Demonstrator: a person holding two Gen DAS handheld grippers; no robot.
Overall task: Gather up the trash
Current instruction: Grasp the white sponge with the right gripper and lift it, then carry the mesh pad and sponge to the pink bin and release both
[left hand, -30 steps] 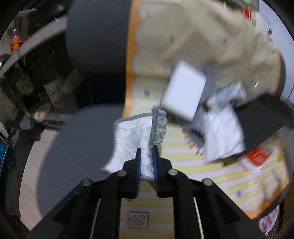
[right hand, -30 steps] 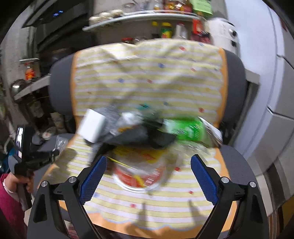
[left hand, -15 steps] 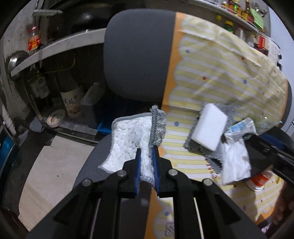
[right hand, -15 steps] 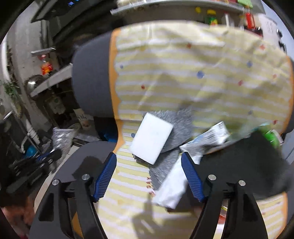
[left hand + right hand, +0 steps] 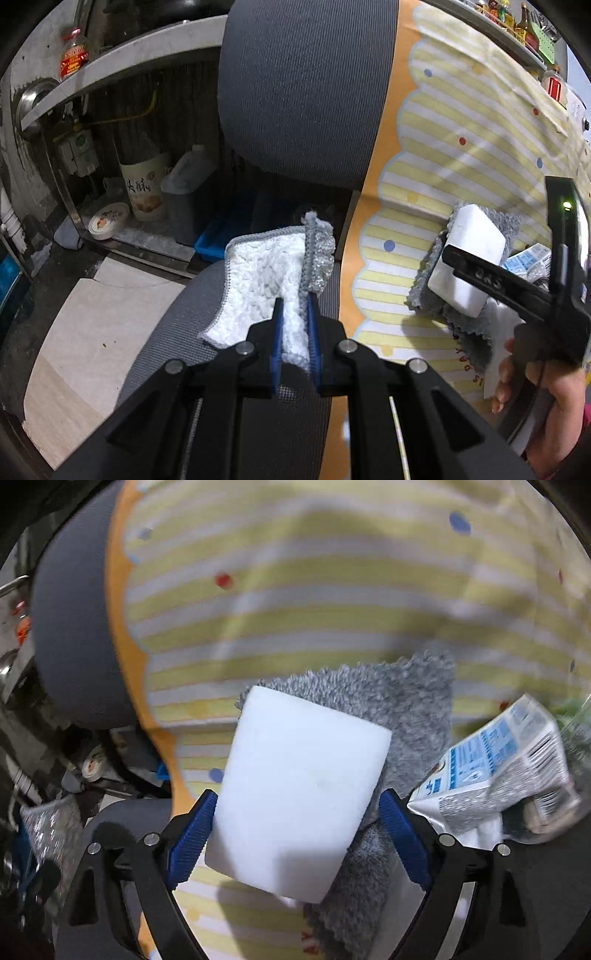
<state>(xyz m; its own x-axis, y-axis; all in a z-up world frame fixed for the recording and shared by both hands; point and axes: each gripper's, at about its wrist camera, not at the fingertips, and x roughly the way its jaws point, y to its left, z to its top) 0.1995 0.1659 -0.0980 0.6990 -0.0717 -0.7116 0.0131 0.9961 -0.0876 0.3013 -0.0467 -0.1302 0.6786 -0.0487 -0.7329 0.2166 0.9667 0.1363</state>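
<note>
**Sponge between spread fingers, cloth pinched**

The white sponge (image 5: 295,794) lies on a grey towel (image 5: 413,709) on the chair's striped cover (image 5: 295,590), between the right gripper's (image 5: 295,834) spread fingers, which have just been opening. Only the left view shows the left gripper (image 5: 294,332) pinching a white cloth (image 5: 264,273) over the seat's edge.

Crumpled carton (image 5: 495,771) crowds white sponge's (image 5: 295,797) right side.
</note>
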